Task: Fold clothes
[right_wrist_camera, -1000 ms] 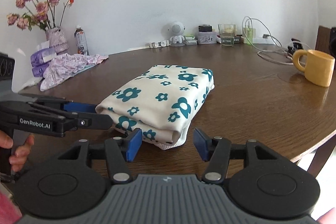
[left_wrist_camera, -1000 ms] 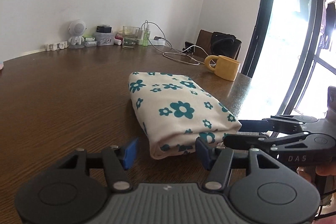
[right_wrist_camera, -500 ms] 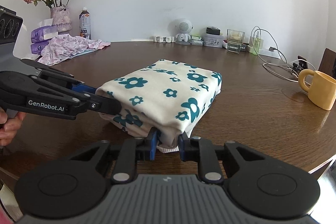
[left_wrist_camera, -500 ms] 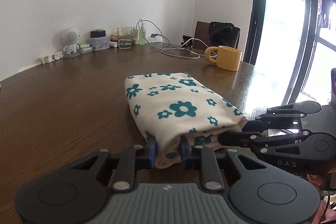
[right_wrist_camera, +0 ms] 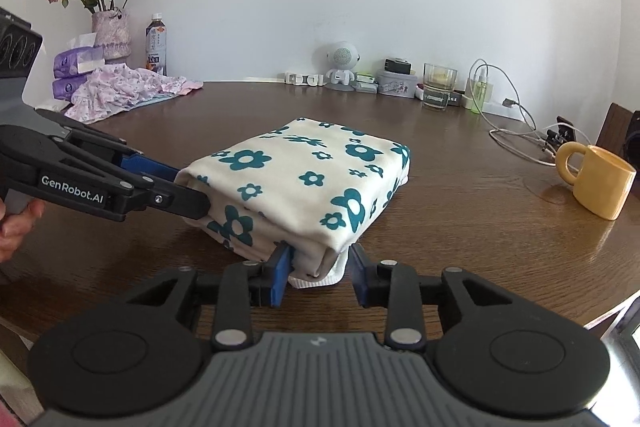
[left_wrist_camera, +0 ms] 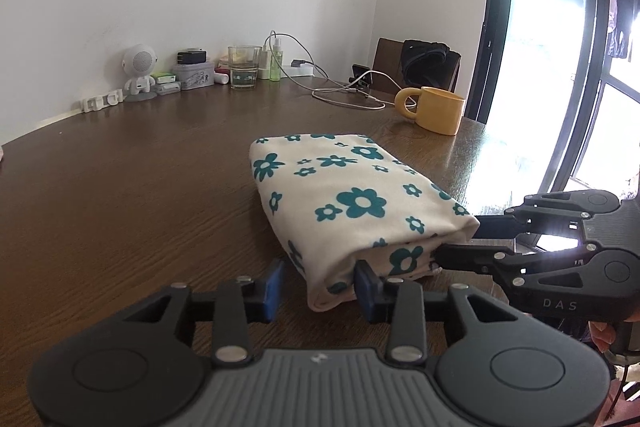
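My folded garment (left_wrist_camera: 352, 203) lies as a compact floral bundle on the bench (left_wrist_camera: 132, 195), with the yellow mug (left_wrist_camera: 436, 109) well apart beyond its far end.

I judge the main risk to be the near edge springing loose. The layers at that end are only stacked, and a white inner layer pokes out beside my right gripper (right_wrist_camera: 318, 277). If either pad catches a layer as I pull away, the fold could drag open or the whole bundle could slide toward the bench edge.

My left gripper (left_wrist_camera: 318, 285) sits low at the bundle's near corner, fingers level with the bench. Its jaws stand apart, one pad just beside each side of the corner, gripping nothing. My right gripper is at the neighbouring near corner, equally low and level. Its jaws are also parted around the cloth, with the left pad touching the fabric and the right one just clear.
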The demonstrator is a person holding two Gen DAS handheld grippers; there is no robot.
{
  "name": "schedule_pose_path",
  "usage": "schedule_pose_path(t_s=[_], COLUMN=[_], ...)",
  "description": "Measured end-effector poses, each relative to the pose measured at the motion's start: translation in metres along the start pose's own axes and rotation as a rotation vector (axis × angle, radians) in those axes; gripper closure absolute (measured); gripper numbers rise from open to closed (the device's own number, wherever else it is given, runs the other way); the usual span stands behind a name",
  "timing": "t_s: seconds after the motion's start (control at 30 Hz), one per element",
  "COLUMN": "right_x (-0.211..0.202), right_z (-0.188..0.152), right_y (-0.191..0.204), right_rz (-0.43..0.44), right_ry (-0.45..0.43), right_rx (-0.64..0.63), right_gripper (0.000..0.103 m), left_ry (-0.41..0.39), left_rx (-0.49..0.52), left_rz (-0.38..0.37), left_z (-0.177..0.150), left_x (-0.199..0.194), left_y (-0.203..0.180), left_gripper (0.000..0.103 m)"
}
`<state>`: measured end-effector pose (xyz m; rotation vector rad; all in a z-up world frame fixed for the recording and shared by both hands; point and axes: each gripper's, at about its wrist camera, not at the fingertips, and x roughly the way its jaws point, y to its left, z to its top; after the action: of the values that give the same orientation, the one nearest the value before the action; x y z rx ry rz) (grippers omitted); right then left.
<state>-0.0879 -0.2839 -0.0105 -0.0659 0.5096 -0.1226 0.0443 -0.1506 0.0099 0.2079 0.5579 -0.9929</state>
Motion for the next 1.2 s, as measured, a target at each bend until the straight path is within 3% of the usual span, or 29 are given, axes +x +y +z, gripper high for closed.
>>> schedule_pose_path(t_s=[0.07, 0.13, 0.27, 0.33, 0.4, 0.6, 0.67, 0.7, 0.73, 0.87, 1.0, 1.07, 1.1, 1.13, 1.2], right_x=[0.003, 0.006, 0.008, 0.005, -0.001, -0.004, 0.0, 0.002, 0.004, 0.01, 0.005, 0.0, -0.002, -0.004, -0.009], right_z=[0.001, 0.002, 0.0, -0.001, -0.003, -0.001, 0.0, 0.0, 0.001, -0.002, 0.0, 0.002, 0.004, 0.005, 0.01], right_y=[0.005, 0.006, 0.0, -0.002, -0.005, -0.004, 0.0, 0.002, 0.004, 0.011, 0.009, 0.006, 0.003, -0.001, -0.012], right_rz=[-0.011, -0.001, 0.01, 0.01, 0.009, -0.024, -0.025, -0.026, -0.027, -0.043, 0.016, 0.057, 0.078, 0.091, 0.11], right_ry=[0.001, 0.01, 0.018, 0.015, 0.008, 0.002, 0.014, 0.021, 0.029, 0.05, 0.031, 0.021, 0.019, 0.014, -0.001], right_rx=[-0.031, -0.031, -0.006, 0.009, 0.021, -0.017, -0.039, -0.05, -0.061, -0.095, -0.051, -0.024, -0.002, 0.02, 0.064], right_gripper=[0.076, 0.09, 0.094, 0.09, 0.088, 0.088, 0.088, 0.091, 0.098, 0.1, 0.1, 0.096, 0.089, 0.072, 0.053], left_ry=[-0.002, -0.008, -0.015, -0.014, -0.017, -0.026, -0.031, -0.034, -0.036, -0.04, -0.045, -0.052, -0.055, -0.057, -0.042], left_rx=[0.013, 0.018, -0.053, -0.094, -0.106, -0.12, -0.117, -0.118, -0.124, -0.175, -0.214, -0.233, -0.245, -0.265, -0.341], left_rz=[-0.007, -0.011, -0.052, -0.071, -0.069, -0.065, -0.066, -0.068, -0.062, -0.071, -0.062, -0.047, -0.038, -0.025, 0.011], left_z=[0.001, 0.001, -0.001, -0.003, -0.005, -0.005, -0.004, -0.003, -0.003, -0.005, -0.005, -0.004, -0.004, -0.004, -0.005], left_x=[0.002, 0.003, 0.006, 0.004, -0.003, -0.007, -0.004, -0.003, -0.002, 0.002, 0.001, 0.0, -0.001, -0.002, -0.004], left_y=[-0.001, -0.002, 0.009, 0.014, 0.017, 0.02, 0.018, 0.017, 0.016, 0.023, 0.03, 0.035, 0.038, 0.042, 0.053], left_gripper=[0.084, 0.09, 0.09, 0.079, 0.075, 0.074, 0.079, 0.092, 0.092, 0.094, 0.094, 0.093, 0.092, 0.088, 0.076])
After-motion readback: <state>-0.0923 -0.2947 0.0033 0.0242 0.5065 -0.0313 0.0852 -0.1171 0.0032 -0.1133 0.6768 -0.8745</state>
